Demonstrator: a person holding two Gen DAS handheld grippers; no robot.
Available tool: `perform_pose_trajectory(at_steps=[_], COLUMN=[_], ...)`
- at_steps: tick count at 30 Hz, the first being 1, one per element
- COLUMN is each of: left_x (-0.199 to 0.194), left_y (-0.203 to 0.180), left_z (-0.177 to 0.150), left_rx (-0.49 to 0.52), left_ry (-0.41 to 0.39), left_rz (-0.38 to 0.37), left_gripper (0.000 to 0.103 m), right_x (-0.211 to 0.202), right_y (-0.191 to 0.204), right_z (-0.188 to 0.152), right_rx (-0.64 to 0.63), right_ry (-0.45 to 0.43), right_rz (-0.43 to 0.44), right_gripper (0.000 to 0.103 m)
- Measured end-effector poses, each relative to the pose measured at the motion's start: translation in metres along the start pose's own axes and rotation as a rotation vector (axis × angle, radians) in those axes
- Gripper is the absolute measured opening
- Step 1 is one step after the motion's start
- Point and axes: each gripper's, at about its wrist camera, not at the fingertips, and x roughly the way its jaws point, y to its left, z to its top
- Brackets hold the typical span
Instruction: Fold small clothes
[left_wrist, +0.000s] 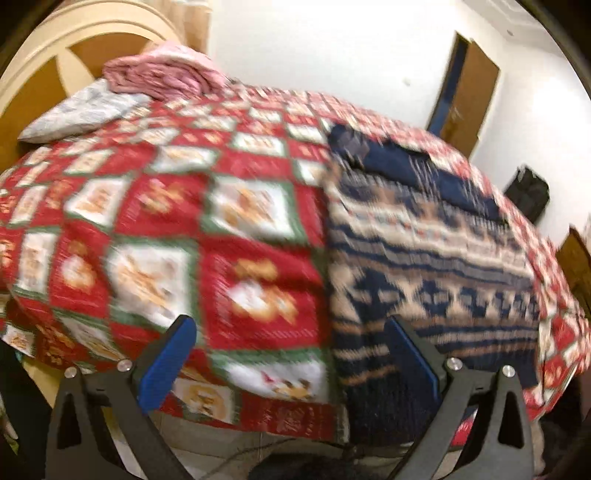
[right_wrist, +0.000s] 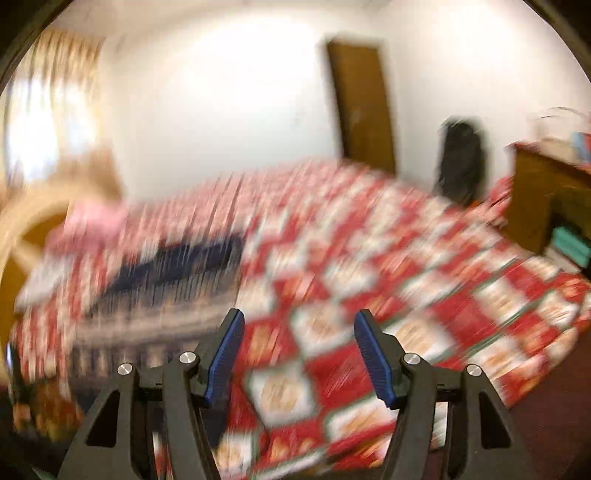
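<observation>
In the left wrist view, the left claw (left_wrist: 291, 354) stood wide open and held nothing; the navy patterned sweater (left_wrist: 424, 251) lay flat on the red quilt (left_wrist: 166, 229), right of centre. In the right wrist view, the right claw (right_wrist: 299, 354) was half open and empty, with the sweater (right_wrist: 166, 280) blurred at middle left.

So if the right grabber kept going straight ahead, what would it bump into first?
Probably the red patchwork quilt on the bed. The right gripper is open and empty, aimed past the navy patterned sweater, though blur makes depth uncertain.
</observation>
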Motion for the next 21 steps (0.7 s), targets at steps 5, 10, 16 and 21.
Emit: perform_pose_trajectory(at_steps=[5, 10, 16, 21], left_x=[-0.055, -0.108, -0.171, -0.153], left_y=[0.031, 0.047, 0.067, 0.054], left_z=[0.034, 0.06, 0.079, 0.077], left_rx=[-0.046, -0.001, -0.082, -0.062], left_ry=[-0.155, -0.258, -0.385, -0.324], left_rz=[0.06, 0.162, 0.189, 0.175], left_gripper=[0.103, 0.103, 0.103, 0.103], right_x=[-0.061, -0.098, -0.123, -0.127], right_y=[-0.034, -0.053, -0.041, -0.026], right_z=[0.061, 0.093, 0.1, 0.069], right_rx=[0.203, 0.329, 0.23, 0.13], right_ry=[-0.173, -0.307, -0.227, -0.116], right_rz=[0.202, 0.368, 0.444, 0.675], right_gripper=[0.063, 0.063, 0.063, 0.075])
